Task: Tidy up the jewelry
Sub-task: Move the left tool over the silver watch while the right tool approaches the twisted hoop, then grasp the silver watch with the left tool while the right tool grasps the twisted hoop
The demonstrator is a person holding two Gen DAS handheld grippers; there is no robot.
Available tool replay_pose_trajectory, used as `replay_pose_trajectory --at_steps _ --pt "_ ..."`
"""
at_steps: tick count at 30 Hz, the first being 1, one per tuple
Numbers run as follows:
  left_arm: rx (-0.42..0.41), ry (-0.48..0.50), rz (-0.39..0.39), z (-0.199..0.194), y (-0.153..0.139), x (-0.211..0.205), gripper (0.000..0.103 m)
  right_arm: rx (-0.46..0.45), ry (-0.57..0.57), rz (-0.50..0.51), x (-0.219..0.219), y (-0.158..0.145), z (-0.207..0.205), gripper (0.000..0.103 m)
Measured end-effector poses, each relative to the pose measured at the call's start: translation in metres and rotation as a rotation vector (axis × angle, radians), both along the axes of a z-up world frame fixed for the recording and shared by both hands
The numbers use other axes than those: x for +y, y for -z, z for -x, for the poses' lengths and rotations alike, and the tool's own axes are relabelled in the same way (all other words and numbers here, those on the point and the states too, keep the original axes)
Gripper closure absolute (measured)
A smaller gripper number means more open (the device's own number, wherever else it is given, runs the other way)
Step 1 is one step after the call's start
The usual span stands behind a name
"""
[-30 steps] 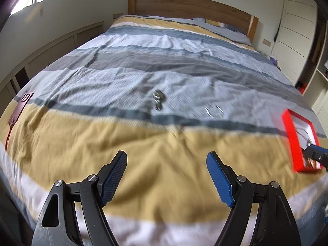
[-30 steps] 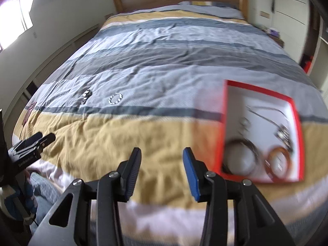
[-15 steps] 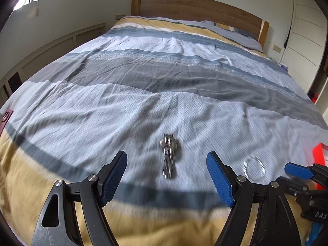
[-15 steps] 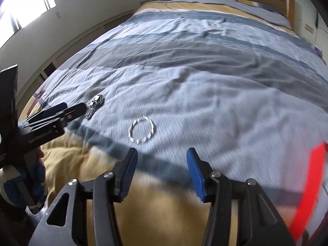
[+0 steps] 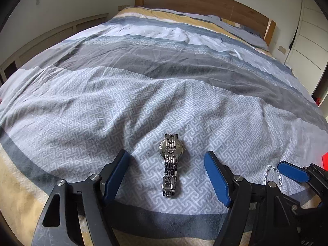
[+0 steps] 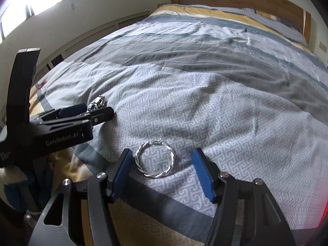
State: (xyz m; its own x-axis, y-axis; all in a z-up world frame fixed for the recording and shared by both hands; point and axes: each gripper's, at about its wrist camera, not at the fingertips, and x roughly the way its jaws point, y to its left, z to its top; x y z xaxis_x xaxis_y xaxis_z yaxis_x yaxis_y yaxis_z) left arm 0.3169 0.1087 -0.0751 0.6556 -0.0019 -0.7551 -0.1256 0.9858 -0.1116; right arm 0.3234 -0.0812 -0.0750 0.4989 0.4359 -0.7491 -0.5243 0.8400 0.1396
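We are straddling the watch (image 5: 170,164) with the left gripper (image 5: 166,171) spread wide; the right gripper (image 6: 162,167), likewise spread, is bracketing the bangle (image 6: 154,160), seemingly for simultaneous pinches.

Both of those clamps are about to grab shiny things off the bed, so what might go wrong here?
The silver watch lies flat on the soft, wrinkled duvet, so the left hand-held gripper might pinch fabric too. The thin twisted bracelet between the fingers of the right hand-held gripper may slip out or bend. Both hand-held grippers work close together and might bump.
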Motion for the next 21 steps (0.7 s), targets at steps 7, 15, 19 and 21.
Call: replay_pose_trajectory --at_steps 7,15,19,21 --pt "-0.023 0.018 0.013 -0.002 0.003 -0.001 0.045 -0.038 0.014 -0.016 -0.002 0.006 0.000 0.066" --pt "-0.037 0.036 0.024 0.002 0.001 -0.001 0.068 -0.046 0.014 -0.049 -0.005 0.005 0.002 0.066" --pt "-0.044 0.037 0.036 0.004 -0.002 0.000 0.078 -0.054 0.015 -0.058 -0.007 0.002 0.004 0.066" --pt "-0.052 0.040 0.040 0.007 -0.004 0.000 0.078 -0.065 0.013 -0.057 -0.007 0.000 0.007 0.066"
